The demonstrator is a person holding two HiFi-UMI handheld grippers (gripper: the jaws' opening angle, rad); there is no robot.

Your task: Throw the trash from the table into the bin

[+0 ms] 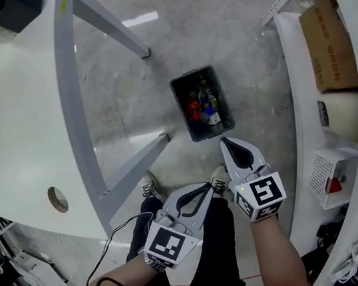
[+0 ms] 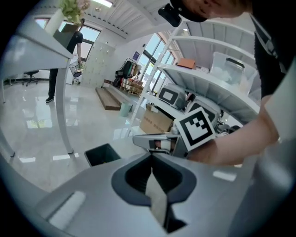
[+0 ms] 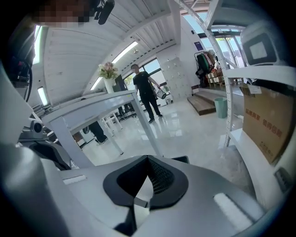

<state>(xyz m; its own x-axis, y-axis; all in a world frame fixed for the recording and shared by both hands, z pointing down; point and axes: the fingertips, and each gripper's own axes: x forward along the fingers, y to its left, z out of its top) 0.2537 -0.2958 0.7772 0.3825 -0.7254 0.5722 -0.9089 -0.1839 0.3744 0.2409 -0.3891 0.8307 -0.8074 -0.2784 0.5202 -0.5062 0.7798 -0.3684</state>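
Note:
A dark bin (image 1: 179, 98) stands on the floor ahead of me, with colourful trash (image 1: 204, 106) inside it. My right gripper (image 1: 223, 140) hangs just short of the bin's near corner, jaws shut with nothing between them. The left gripper (image 1: 207, 185) is lower and closer to my body, over my legs; its jaws also meet and hold nothing. In the left gripper view the bin (image 2: 101, 154) sits beyond the shut left gripper (image 2: 151, 156), with the right gripper (image 2: 138, 140) to its right. The right gripper view shows the right gripper (image 3: 148, 157) shut, the bin (image 3: 181, 159) peeking over it.
The white table (image 1: 9, 112) with grey legs fills the left side and has a round hole (image 1: 57, 199). White shelving (image 1: 303, 125) with a cardboard box (image 1: 330, 42) lines the right. A black cable (image 1: 116, 243) lies on the floor. A person (image 3: 147, 92) stands far off.

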